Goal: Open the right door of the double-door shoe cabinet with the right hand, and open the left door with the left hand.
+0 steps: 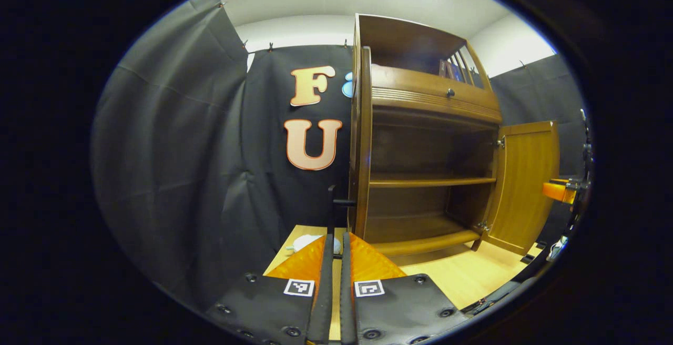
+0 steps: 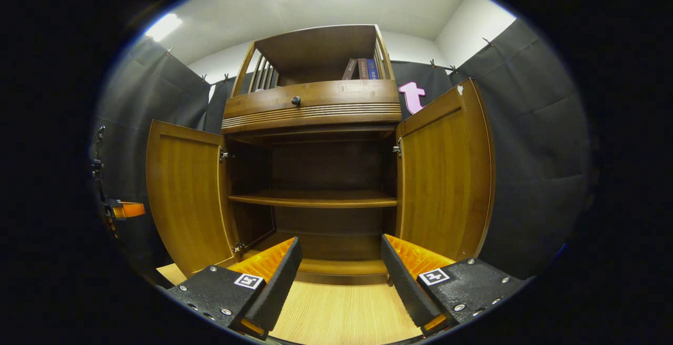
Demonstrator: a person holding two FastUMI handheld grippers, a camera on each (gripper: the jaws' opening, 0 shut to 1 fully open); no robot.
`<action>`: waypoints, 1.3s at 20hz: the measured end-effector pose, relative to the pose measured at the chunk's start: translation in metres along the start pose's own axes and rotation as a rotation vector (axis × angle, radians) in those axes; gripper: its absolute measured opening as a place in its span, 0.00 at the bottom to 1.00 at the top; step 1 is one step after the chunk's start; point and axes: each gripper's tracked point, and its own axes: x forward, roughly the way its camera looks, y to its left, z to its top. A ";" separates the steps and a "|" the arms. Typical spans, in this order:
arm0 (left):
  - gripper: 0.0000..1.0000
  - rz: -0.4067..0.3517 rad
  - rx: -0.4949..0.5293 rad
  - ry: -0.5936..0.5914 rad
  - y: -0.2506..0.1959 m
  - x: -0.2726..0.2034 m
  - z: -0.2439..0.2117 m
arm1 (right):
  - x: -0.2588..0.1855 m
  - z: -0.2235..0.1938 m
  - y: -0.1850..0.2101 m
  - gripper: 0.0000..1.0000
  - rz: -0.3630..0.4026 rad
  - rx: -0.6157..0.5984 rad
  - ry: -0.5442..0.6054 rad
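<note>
— At centre of the right gripper view: shoe cabinet (image 2: 315, 108), open on both sides. Left door (image 2: 184, 192) at frame left, right door (image 2: 447, 176) at frame right, each wide of the opening. Looks like the opening step is done, or nearly.

— Agreed. At the bottom of that frame, right tongs (image 2: 339, 261): spread apart, gripping nothing, well short of either door. At the bottom of the left gripper view, left tongs (image 1: 336, 253): pressed together with nothing seen between, tips just below the dark handle (image 1: 344, 203) of the left door, edge-on there.

— Touching that handle?

— Cannot tell for sure; looks apart.

— Next move?

— Probably little. Calls for backing both tongs away clear of the door edges, or nudging the doors a touch wider if full opening is wanted.

— Anything hard to make out?

— Plenty. Dark interior behind one shelf (image 2: 315, 198); floor of the lower compartment partly masked by the tongs. Books (image 2: 363, 69) at upper centre, too small to read. Pale object (image 1: 307, 242) on the tabletop (image 1: 462, 276), half hidden by a finger, not identifiable. Outer door faces turned away.
</note>
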 end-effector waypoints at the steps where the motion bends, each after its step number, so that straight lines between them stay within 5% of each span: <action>1: 0.10 0.002 0.002 -0.006 -0.002 -0.004 0.006 | 0.002 0.001 -0.001 0.92 0.001 0.003 0.002; 10: 0.19 0.009 0.022 -0.003 -0.059 -0.001 0.043 | 0.011 0.030 -0.008 0.98 0.010 -0.016 -0.008; 14: 0.40 0.056 0.018 -0.013 -0.074 0.014 0.056 | 0.020 0.049 -0.019 0.98 -0.002 -0.022 -0.027; 17: 0.78 0.059 0.054 -0.031 -0.095 0.030 0.069 | 0.024 0.067 -0.034 0.98 -0.009 -0.036 -0.044; 21: 0.97 0.027 0.055 -0.040 -0.123 0.045 0.080 | 0.019 0.082 -0.067 0.92 -0.027 -0.074 -0.047; 26: 0.98 0.027 0.052 -0.082 -0.142 0.059 0.102 | 0.023 0.102 -0.081 0.92 -0.004 -0.076 -0.059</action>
